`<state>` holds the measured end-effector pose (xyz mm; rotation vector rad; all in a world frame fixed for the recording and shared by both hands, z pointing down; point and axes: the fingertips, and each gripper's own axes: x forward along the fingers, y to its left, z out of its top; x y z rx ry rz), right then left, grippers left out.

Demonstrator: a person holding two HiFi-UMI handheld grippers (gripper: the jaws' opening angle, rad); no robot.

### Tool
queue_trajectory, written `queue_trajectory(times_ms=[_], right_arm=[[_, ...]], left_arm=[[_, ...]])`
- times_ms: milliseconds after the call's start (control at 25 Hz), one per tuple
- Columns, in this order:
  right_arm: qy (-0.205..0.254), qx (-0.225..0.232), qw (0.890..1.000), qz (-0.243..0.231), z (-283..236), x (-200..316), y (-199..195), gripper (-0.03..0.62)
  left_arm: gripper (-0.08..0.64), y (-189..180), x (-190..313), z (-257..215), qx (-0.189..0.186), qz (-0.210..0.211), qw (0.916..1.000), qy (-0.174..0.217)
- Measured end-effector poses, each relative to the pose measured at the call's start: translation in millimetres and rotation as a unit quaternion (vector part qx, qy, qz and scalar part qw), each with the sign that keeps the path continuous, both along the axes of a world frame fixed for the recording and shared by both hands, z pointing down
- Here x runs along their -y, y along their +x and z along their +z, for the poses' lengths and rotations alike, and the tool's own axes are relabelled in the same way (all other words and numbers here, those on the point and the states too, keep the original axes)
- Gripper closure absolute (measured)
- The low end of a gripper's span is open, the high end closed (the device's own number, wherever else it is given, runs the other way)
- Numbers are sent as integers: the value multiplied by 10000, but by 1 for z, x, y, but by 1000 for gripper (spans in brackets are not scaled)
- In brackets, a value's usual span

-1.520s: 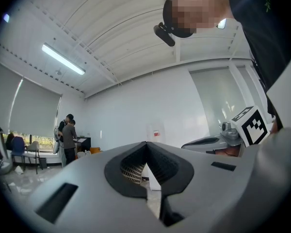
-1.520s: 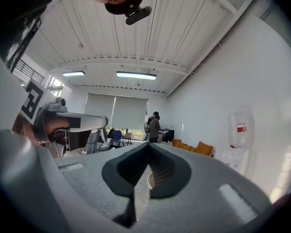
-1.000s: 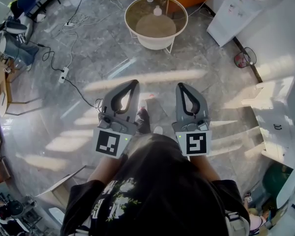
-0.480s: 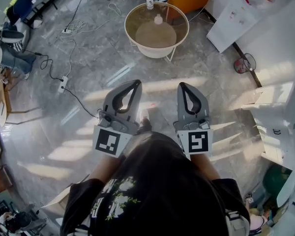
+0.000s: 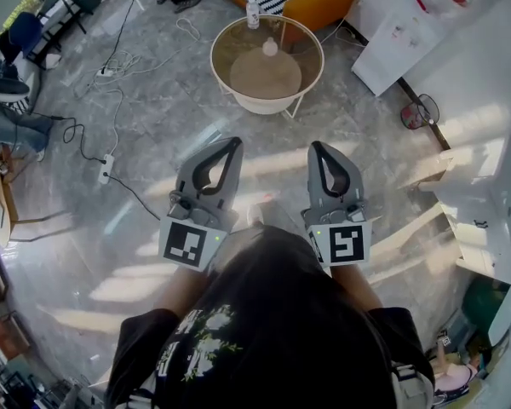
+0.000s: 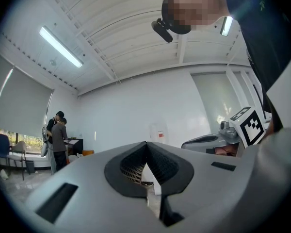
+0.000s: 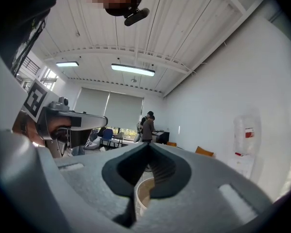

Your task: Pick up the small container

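so far nothing of the task is done. the small container (image 5: 270,47) sits on the round glass counter (image 5: 238,37) at the far side of the floor, near a taller bottle (image 5: 252,13). the left tool (image 5: 232,142) and right tool (image 5: 318,147) are held level, well apart from it, jaws pressed together on nothing. approach, opening and grasp all remain.

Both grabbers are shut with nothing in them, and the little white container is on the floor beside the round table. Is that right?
Not quite. The little white container is not on the floor. It stands on top of the round table, near the bottle, as the head view shows. The rest is right: the left gripper and the right gripper are both shut with nothing in them.
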<state>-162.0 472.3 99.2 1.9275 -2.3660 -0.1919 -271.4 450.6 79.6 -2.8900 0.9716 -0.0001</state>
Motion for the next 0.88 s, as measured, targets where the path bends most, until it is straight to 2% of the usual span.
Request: queue_trajectory(times_ms=[160, 240, 440, 760, 880], right_arm=[[2, 22, 9998, 210, 1, 19, 0, 597], [-7, -4, 9997, 255, 3, 26, 3, 597], [-29, 44, 9996, 291, 12, 45, 32, 597], [-7, 67, 10000, -72, 17, 107, 86, 597], [-62, 43, 9995, -317, 20, 135, 109, 597]], left_arm=[[557, -2, 23, 2, 58, 174, 9998, 101], [557, 1, 34, 9, 54, 208, 9998, -19], [557, 28, 50, 17, 167, 292, 9994, -24], [556, 82, 96, 19, 221, 17, 9998, -18], [557, 106, 120, 18, 168, -266, 9995, -86]])
